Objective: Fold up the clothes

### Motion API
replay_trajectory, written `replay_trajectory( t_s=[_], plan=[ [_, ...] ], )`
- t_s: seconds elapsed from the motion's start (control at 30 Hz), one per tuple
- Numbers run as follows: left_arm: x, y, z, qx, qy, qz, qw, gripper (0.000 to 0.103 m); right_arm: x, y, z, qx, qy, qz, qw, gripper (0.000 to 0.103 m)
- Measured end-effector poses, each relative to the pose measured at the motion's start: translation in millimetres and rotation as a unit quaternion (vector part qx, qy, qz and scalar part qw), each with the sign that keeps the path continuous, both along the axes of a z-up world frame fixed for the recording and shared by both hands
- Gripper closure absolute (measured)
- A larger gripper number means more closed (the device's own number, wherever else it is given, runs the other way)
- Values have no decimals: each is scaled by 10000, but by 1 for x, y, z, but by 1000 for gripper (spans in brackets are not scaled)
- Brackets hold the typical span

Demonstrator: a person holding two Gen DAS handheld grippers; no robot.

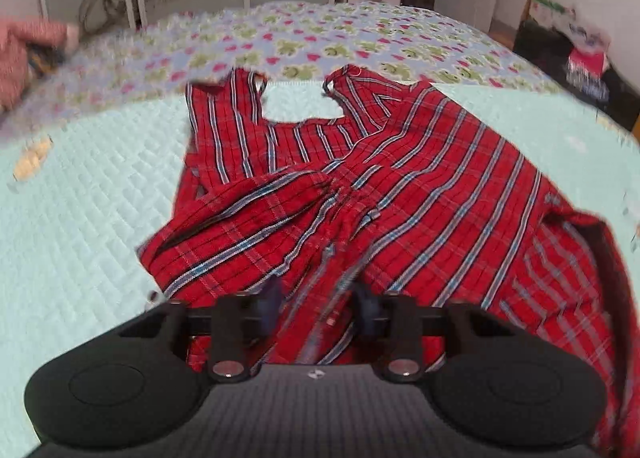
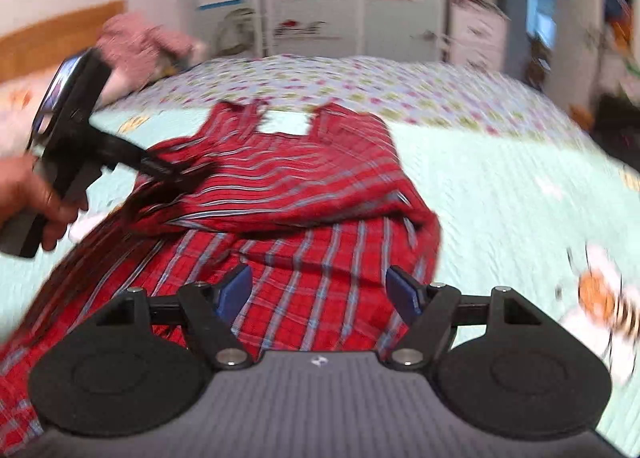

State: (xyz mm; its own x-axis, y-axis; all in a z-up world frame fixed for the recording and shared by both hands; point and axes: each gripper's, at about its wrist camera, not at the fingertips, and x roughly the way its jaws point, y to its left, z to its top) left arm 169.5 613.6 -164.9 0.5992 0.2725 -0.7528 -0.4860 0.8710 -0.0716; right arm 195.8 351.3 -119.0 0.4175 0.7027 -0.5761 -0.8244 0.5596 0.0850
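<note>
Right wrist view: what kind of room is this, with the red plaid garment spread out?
Most likely a bedroom at home. The red plaid garment lies on a bed with a quilted mint cover and a patterned blanket; wardrobe doors stand behind.

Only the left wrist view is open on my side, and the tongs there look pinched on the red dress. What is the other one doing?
Observer: The right tongs are open above the dress's skirt, gripping nothing.
Reviewer: How does the left one look from over there?
Observer: The left tongs show side-on, held by a hand, tips in the dress's left edge.
Reviewer: Anything on the bed to the dress's right?
Observer: A blurred orange cartoon print on the bedcover. No other clothing shows there.
</note>
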Motion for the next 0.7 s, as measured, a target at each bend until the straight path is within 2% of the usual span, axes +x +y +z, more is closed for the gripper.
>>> replay_trajectory(
  t_s=[0.1, 0.17, 0.3, 0.4, 0.5, 0.63, 0.7],
  plan=[
    [-4, 18, 10, -319, -206, 314, 9988, 91, 4, -9, -10, 175, 227, -217, 9994, 28],
    [-4, 21, 23, -331, -410, 401, 9978, 93, 3, -9, -16, 258, 341, -315, 9986, 28],
    [1, 26, 72, -103, -1066, 434, 9933, 94, 13, -5, -25, 438, 693, -429, 9957, 28],
    [10, 33, 121, 77, -1693, 465, 9844, 94, 25, 0, -30, 628, 1012, -481, 9917, 27],
    [31, 36, 166, 365, -2089, 405, 9764, 94, 37, 8, -30, 815, 1230, -564, 9874, 26],
    [52, 39, 216, 648, -2429, 383, 9671, 94, 44, 21, -28, 804, 1151, -632, 9881, 22],
    [59, 36, 234, 786, -2541, 362, 9633, 94, 44, 30, -29, 640, 1012, -672, 9905, 22]
  ],
)
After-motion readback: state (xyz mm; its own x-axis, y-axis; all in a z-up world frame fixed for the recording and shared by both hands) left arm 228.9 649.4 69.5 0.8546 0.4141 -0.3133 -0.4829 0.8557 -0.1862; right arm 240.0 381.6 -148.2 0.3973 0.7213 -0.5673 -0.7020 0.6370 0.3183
